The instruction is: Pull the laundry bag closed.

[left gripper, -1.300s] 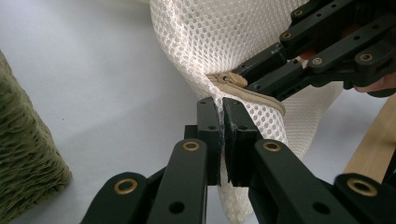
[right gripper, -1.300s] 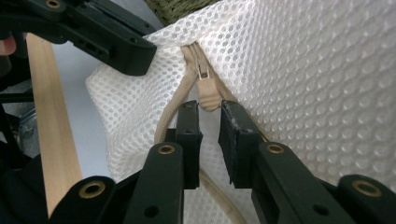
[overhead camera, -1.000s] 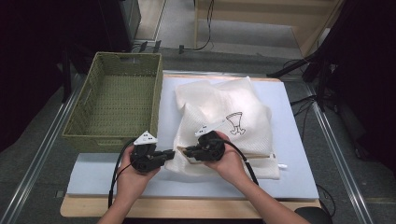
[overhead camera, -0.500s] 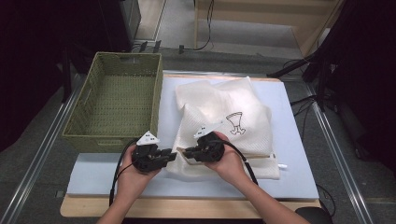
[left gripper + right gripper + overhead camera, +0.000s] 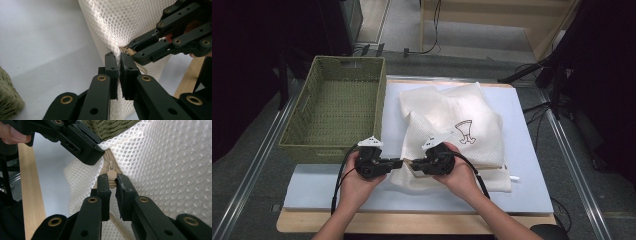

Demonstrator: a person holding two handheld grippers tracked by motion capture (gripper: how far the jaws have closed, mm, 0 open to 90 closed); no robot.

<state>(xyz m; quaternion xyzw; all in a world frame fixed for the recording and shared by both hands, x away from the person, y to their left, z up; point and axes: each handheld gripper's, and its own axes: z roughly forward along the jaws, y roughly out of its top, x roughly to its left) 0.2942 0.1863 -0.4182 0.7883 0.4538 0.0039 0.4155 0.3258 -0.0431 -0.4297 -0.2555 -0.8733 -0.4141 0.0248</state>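
A white mesh bag (image 5: 447,110) with a black printed figure lies on the pale mat (image 5: 522,125). Its near left corner is lifted between both grippers. My left gripper (image 5: 401,161) (image 5: 118,58) is shut on the mesh edge (image 5: 120,22) beside the zip's end, its jaws having just closed again on the fabric. My right gripper (image 5: 411,163) (image 5: 112,180) points toward it, tip to tip. Its jaws have been closing slightly and pinch the beige zipper pull (image 5: 111,170). The left gripper's black pads (image 5: 92,152) sit just above the slider.
A green woven basket (image 5: 319,152) stands at the left of the mat, close to my left hand. The wooden table edge (image 5: 412,222) runs along the front. Cables trail from both grippers toward the person.
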